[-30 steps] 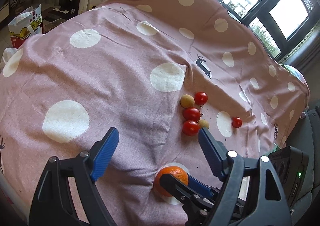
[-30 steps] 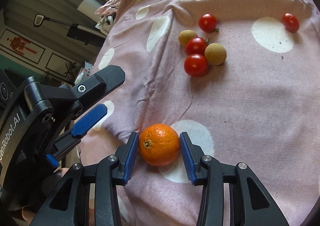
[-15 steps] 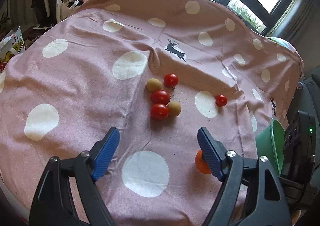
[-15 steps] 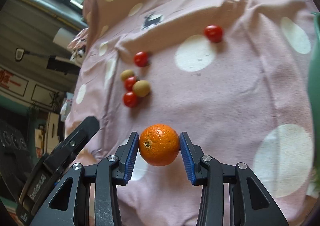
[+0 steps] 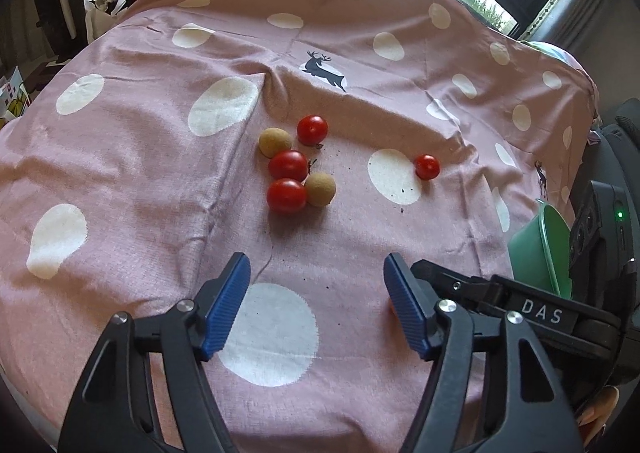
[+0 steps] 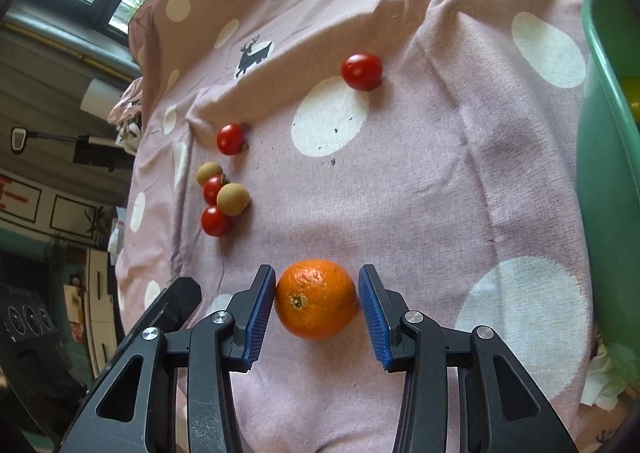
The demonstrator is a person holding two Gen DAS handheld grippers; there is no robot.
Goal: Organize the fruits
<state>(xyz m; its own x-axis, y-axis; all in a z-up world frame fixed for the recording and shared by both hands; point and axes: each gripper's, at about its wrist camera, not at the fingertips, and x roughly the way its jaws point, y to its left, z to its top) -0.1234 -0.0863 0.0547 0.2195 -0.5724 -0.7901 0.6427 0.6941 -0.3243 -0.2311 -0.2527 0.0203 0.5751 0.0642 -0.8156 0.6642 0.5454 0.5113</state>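
Pinching a round orange [image 6: 316, 299] between its blue ribbed pads, the right tool [image 6: 318, 313] held the fruit above the pink cloth with white dots [image 6: 420, 193]. The left tool [image 5: 316, 305] was closing its jaws with nothing between them. Beyond it, three red cherry tomatoes [image 5: 288, 165] and two tan round longans [image 5: 320, 189] lay clustered and touching on the cloth, a fourth small red tomato [image 5: 427, 167] well apart to their right. A green plastic basin [image 6: 608, 173] stood at the cloth's right edge.
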